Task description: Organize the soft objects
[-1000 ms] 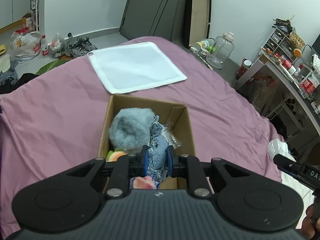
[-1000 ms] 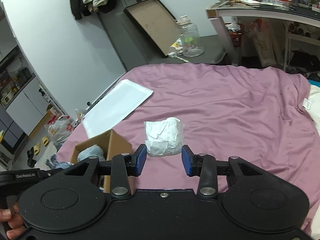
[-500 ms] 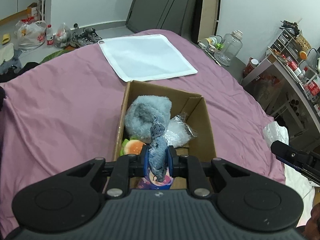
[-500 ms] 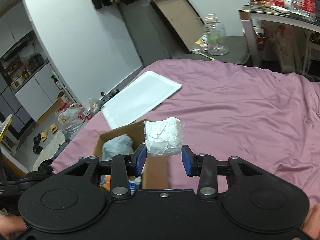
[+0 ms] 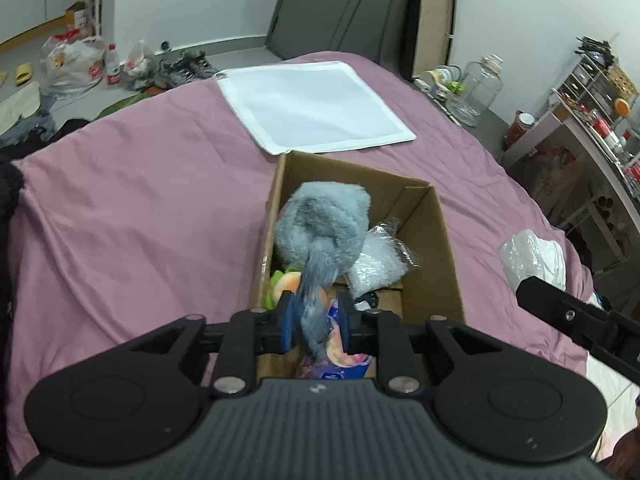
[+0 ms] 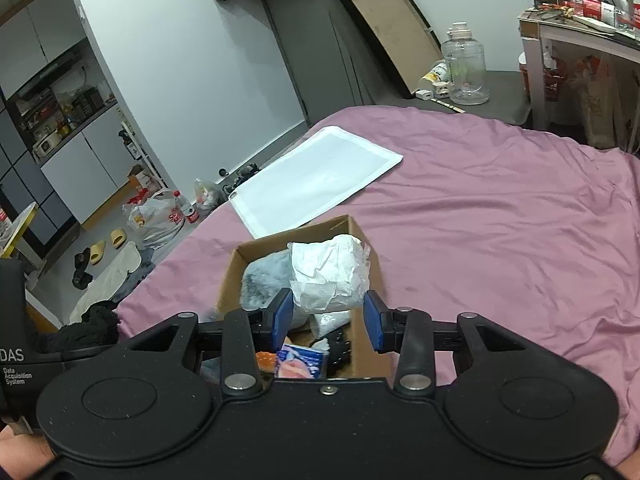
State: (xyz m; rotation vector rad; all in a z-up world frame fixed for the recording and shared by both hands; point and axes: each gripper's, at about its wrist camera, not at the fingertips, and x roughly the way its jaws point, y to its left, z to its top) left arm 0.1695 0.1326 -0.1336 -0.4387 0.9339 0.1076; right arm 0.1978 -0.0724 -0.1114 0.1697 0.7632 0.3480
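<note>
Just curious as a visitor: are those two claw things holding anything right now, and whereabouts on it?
Left gripper: grey plush toy, by its dangling tail end. Right gripper: white crumpled bundle, by its lower sides.

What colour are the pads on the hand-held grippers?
Blue pads, clearest in the right wrist view.

I see an open cardboard box [image 5: 440, 240] on the purple bedspread, holding a grey furry plush [image 5: 320, 224], a clear-wrapped packet [image 5: 376, 260] and more. A crumpled white bundle [image 6: 328, 276] hangs above it.
</note>
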